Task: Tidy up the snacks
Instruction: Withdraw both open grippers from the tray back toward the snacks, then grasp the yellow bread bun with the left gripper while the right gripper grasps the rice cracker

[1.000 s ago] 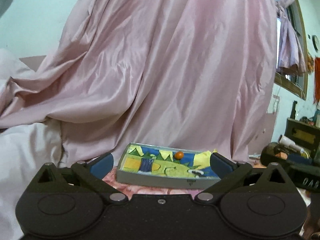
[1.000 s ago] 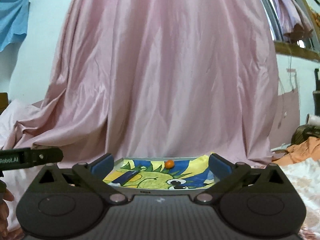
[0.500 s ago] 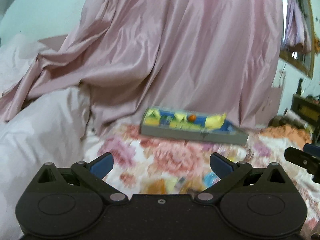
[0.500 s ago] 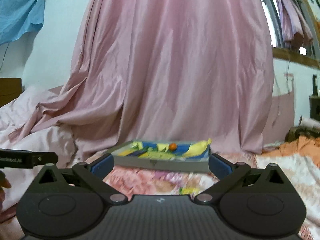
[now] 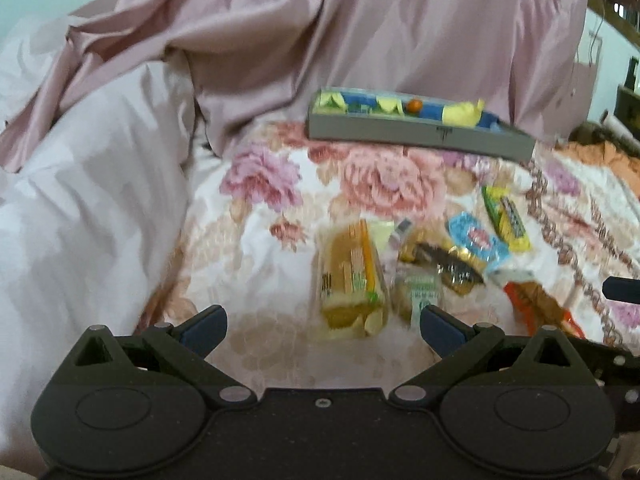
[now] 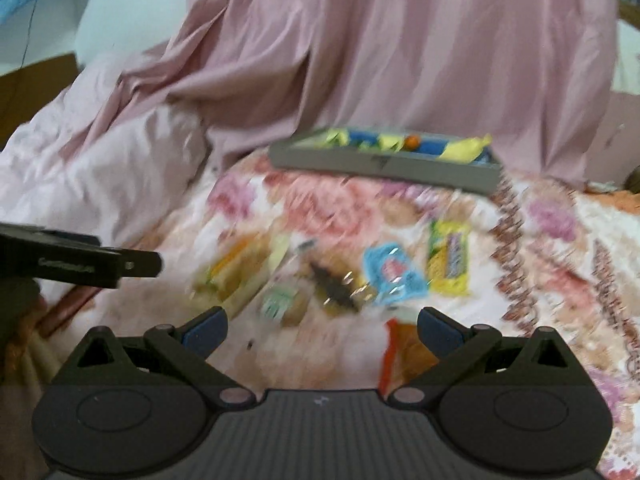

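Several snack packets lie in a loose pile on the floral bedsheet (image 5: 372, 176): a long clear packet of yellow biscuits (image 5: 352, 276), a gold and black wrapper (image 5: 444, 260), a light blue packet (image 5: 476, 240), a yellow-green packet (image 5: 506, 218) and an orange packet (image 5: 536, 308). Behind them stands a grey tray (image 5: 416, 136) with a colourful cartoon lining and a small orange ball (image 5: 415, 105). My left gripper (image 5: 320, 324) is open and empty, just short of the biscuit packet. My right gripper (image 6: 322, 330) is open and empty above the orange packet (image 6: 404, 352); this view is blurred.
A pink curtain (image 5: 360, 28) hangs behind the tray. A rumpled pale pink blanket (image 5: 88, 184) is heaped on the left. The left gripper's body (image 6: 80, 266) shows at the left of the right wrist view. Cluttered furniture stands at the far right (image 5: 628, 108).
Both grippers have tilted downward. The curtain and tray have slid up in view, and the snack pile on the bedsheet has come into sight. Both stay open.
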`<move>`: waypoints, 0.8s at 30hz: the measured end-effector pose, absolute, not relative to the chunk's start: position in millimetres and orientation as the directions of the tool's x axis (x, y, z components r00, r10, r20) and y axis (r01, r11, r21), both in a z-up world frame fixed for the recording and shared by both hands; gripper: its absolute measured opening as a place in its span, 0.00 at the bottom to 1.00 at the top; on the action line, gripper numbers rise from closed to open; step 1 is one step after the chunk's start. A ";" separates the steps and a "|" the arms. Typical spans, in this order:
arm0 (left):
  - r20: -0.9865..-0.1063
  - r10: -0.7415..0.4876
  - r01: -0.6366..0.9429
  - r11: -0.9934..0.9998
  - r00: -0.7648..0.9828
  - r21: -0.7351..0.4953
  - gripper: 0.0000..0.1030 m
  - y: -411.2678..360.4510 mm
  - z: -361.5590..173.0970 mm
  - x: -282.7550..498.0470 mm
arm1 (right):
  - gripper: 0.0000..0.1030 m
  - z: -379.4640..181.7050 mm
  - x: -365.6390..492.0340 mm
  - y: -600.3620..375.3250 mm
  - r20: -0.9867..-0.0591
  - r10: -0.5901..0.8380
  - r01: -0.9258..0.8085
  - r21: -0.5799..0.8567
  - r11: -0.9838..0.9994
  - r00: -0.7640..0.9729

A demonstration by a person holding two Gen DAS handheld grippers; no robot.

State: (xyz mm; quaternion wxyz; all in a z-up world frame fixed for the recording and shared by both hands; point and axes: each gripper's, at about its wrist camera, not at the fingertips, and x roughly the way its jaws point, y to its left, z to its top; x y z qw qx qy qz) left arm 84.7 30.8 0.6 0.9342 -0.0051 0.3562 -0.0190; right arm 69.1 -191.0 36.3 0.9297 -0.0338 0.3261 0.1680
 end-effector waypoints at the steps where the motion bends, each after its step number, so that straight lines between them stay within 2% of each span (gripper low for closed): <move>1: -0.676 -0.038 0.033 0.999 0.736 -0.020 0.99 30.4 -1.4 87.7 | 1.00 34.2 69.4 -188.5 -0.631 0.291 -0.343 0.042 0.938 0.719; 11: -0.797 -0.025 0.096 0.995 0.603 0.041 0.99 31.5 -19.5 128.1 | 1.00 9.8 95.7 -181.2 -0.769 0.273 -0.337 0.080 0.938 0.578; 15: -0.795 -0.039 0.168 0.982 0.606 0.081 0.99 29.7 -19.7 142.7 | 1.00 -1.0 107.9 -175.6 -0.812 0.283 -0.363 0.096 0.927 0.510; 19: -0.765 -0.099 0.236 0.969 0.637 0.071 0.99 26.5 -19.8 152.8 | 1.00 -13.5 118.1 -161.3 -0.853 0.278 -0.447 0.060 0.893 0.442; 24: -0.746 -0.126 0.290 0.952 0.654 0.094 0.99 18.5 -25.4 162.9 | 1.00 -25.2 122.6 -143.8 -0.854 0.260 -0.515 -0.010 0.857 0.451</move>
